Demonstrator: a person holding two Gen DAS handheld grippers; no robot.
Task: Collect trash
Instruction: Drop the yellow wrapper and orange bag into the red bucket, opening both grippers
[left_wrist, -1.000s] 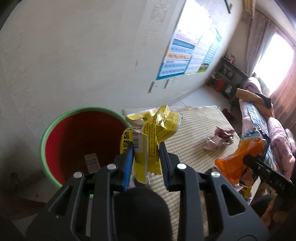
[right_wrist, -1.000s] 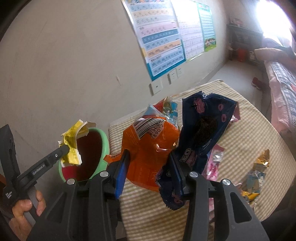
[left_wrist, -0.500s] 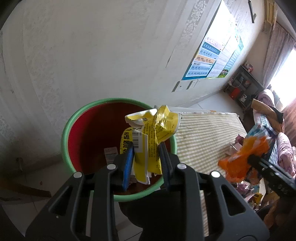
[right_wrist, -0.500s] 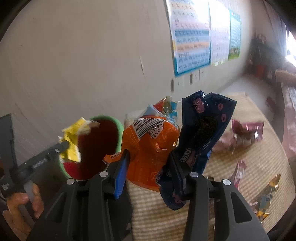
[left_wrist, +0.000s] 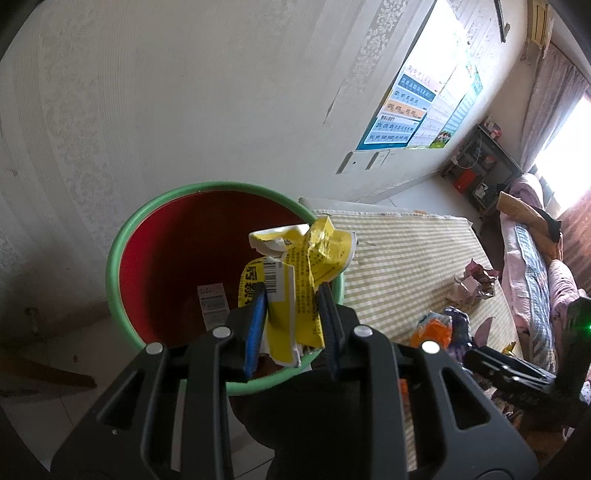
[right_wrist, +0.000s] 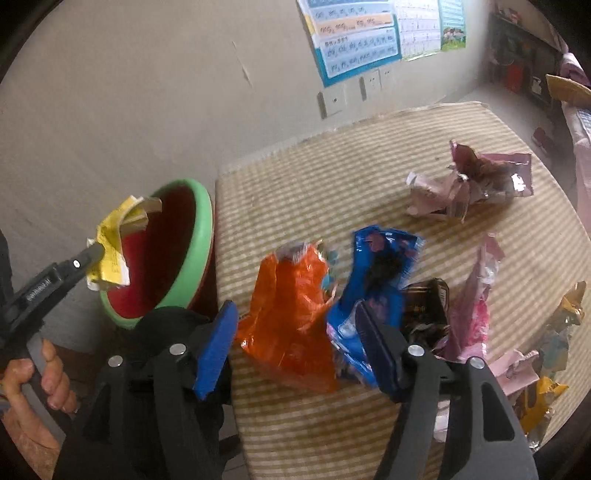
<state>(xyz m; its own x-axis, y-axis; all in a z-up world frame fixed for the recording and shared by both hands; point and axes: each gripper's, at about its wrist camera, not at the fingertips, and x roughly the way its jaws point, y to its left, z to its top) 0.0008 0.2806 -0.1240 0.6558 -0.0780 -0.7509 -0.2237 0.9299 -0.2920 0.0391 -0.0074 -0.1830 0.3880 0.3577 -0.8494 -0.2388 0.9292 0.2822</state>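
My left gripper (left_wrist: 291, 295) is shut on a crumpled yellow wrapper (left_wrist: 306, 258) and holds it over the red bin with a green rim (left_wrist: 122, 240). The right wrist view shows that same wrapper (right_wrist: 110, 236) above the bin (right_wrist: 199, 229). The jaws of my right gripper (right_wrist: 295, 317) are opening. An orange wrapper (right_wrist: 291, 295) and a blue wrapper (right_wrist: 380, 258) sit loose and blurred between them, on or just above the striped tablecloth (right_wrist: 332, 155), with the pads clear of both.
Pink wrappers (right_wrist: 469, 181) lie further back on the table, and several more wrappers (right_wrist: 554, 332) crowd its right edge. The bin stands against the wall, left of the table. A white label (left_wrist: 212, 306) lies inside it. A hand (right_wrist: 22, 380) grips the left tool.
My left gripper has carried the yellow wrapper from beside the bin to over it. My right gripper has dropped towards the table and opened, letting go of the orange and blue wrappers.
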